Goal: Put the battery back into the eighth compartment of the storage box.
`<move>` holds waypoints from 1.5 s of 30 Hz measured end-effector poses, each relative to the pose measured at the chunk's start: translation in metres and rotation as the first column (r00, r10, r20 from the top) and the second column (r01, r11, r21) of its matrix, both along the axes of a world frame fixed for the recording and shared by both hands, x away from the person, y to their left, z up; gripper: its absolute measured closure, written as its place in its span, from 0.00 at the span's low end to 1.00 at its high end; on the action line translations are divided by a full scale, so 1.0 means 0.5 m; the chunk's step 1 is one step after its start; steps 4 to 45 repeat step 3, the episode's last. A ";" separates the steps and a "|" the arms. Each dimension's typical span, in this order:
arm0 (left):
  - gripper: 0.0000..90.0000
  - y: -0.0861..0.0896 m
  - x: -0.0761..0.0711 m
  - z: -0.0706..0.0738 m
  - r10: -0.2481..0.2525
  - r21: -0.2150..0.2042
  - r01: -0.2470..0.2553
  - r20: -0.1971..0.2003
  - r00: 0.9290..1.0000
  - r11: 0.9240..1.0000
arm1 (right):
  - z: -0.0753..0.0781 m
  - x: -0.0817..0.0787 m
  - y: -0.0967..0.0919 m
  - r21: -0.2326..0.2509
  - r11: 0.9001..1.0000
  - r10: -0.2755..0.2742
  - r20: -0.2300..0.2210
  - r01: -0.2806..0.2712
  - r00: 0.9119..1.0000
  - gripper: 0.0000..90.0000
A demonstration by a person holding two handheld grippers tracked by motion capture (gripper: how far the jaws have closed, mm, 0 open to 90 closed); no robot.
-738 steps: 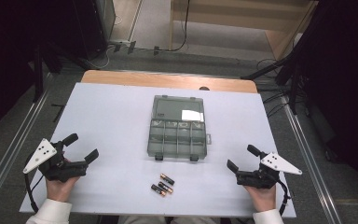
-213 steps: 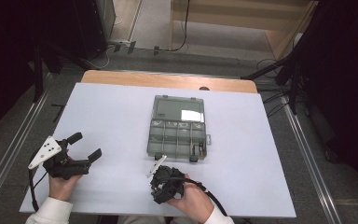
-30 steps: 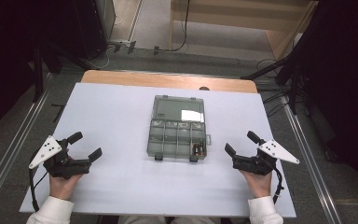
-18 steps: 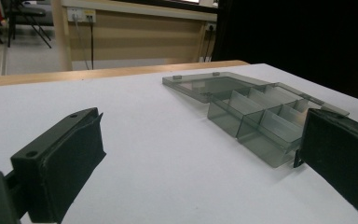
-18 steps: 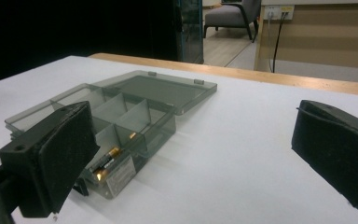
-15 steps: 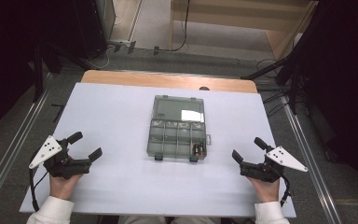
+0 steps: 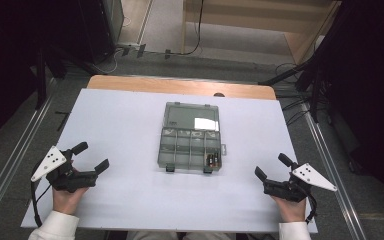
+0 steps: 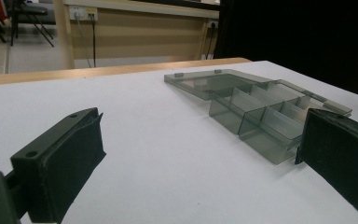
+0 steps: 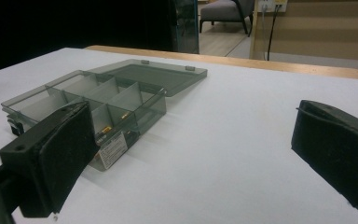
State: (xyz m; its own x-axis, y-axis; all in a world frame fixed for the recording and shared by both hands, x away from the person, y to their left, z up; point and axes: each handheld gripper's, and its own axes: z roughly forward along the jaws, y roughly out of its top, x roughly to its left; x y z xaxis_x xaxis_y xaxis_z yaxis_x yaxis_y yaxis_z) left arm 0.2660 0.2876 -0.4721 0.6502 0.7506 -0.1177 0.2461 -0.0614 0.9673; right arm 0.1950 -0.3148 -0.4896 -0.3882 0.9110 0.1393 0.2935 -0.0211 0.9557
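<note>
While both hands rest near the table's (image 7: 130,125) front corners, the left gripper (image 7: 87,157) and right gripper (image 7: 270,167) are spread wide, holding nothing. Between them lies the smoky transparent plastic compartment box (image 7: 190,142), lid open, with small batteries (image 7: 213,159) in its near-right cell. Earlier those batteries lay loose on the table. Loading looks finished; closing the lid seems next.
</note>
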 end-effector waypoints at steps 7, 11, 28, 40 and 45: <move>0.00 0.002 0.000 0.000 0.002 -0.001 -0.002 0.001 1.000 1.000 | 0.000 0.001 0.000 0.002 1.000 -0.002 0.002 0.002 1.000 0.00; 0.00 0.002 0.000 0.000 0.002 -0.001 -0.002 0.001 1.000 1.000 | 0.000 0.001 0.000 0.002 1.000 -0.002 0.002 0.002 1.000 0.00; 0.00 0.002 0.000 0.000 0.002 -0.001 -0.002 0.001 1.000 1.000 | 0.000 0.001 0.000 0.002 1.000 -0.002 0.002 0.002 1.000 0.00; 0.00 0.002 0.000 0.000 0.002 -0.001 -0.002 0.001 1.000 1.000 | 0.000 0.001 0.000 0.002 1.000 -0.002 0.002 0.002 1.000 0.00; 0.00 0.002 0.000 0.000 0.002 -0.001 -0.002 0.001 1.000 1.000 | 0.000 0.001 0.000 0.002 1.000 -0.002 0.002 0.002 1.000 0.00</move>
